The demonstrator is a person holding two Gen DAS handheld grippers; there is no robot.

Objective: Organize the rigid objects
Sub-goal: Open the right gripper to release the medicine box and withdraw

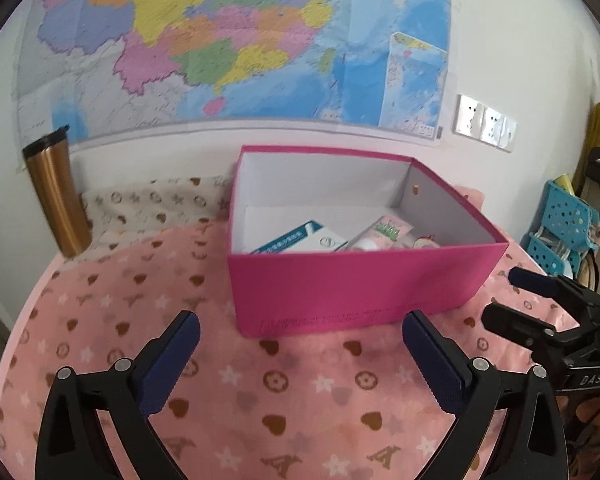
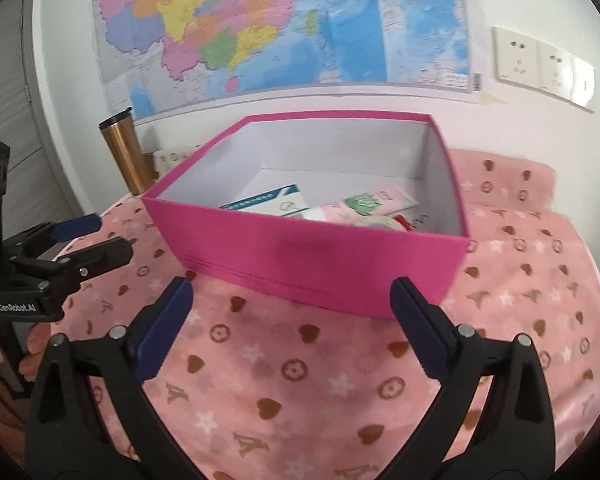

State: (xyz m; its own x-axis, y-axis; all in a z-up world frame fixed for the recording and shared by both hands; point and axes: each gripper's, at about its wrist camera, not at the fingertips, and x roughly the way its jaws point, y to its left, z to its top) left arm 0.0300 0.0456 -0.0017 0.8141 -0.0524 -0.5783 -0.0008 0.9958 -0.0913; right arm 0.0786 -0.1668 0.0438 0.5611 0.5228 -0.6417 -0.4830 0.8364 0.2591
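we see both claws standing wide apart with nothing between their blue pads: the left claw point(image 1: 300, 344) and the right claw point(image 2: 292, 320) each hang just short of the near wall of the pink box point(image 1: 340, 284), over the pink patterned blanket point(image 1: 260, 400). the box sits on the blanket, close to the wall that carries a map point(image 1: 220, 40). inside it, toward the near side, lie a teal-and-white carton point(image 1: 296, 240), a pink tube-like pack point(image 1: 388, 232) and a small round item that is partly hidden by the box wall.

no loose object lies on the blanket between the claws and the box, so we judge the packing largely done and the step in hand to be a clean retreat or a search for whatever remains. a bronze tumbler point(image 1: 56, 196) stands at the left by the wall; whether it belongs to the task we cannot tell.

to do this well, we would keep both claws spread and clear of the box rim, since the thin wall would shift easily on soft cloth. we would also keep the two claws apart from each other, as they sit side by side.
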